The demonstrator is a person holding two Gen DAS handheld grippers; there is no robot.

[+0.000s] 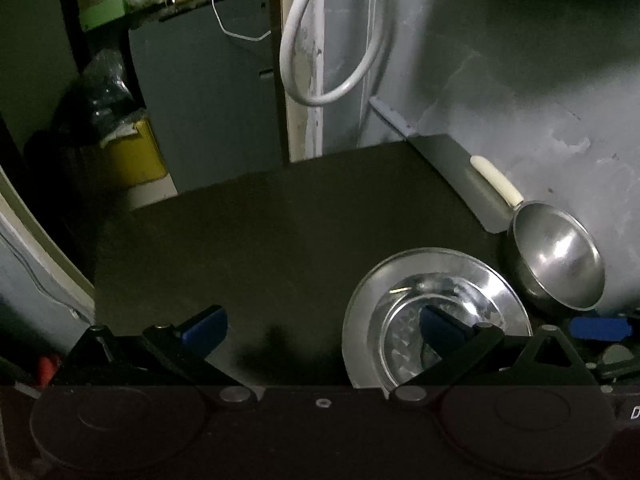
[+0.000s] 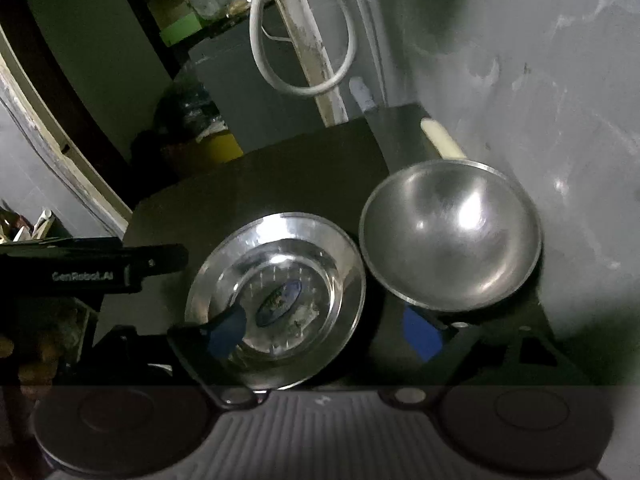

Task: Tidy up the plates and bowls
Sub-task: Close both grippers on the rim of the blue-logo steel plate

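A shiny steel plate (image 1: 436,312) lies on a dark table (image 1: 280,240), with a small steel bowl nested in its middle (image 2: 280,300). A larger steel bowl with a cream handle (image 1: 560,256) rests beside it against the wall, tilted. The plate (image 2: 320,248) and the large bowl (image 2: 452,236) both show in the right wrist view. My left gripper (image 1: 324,326) is open and empty above the table, its right finger over the plate. My right gripper (image 2: 324,332) is open and empty, straddling the plate's near right edge.
A grey wall (image 1: 540,100) borders the table on the right. A white cable loop (image 1: 320,40) hangs behind. A yellow bin (image 1: 136,156) and a grey cabinet (image 1: 208,100) stand beyond the table's far left edge. The left gripper's black body (image 2: 92,264) shows left of the plate.
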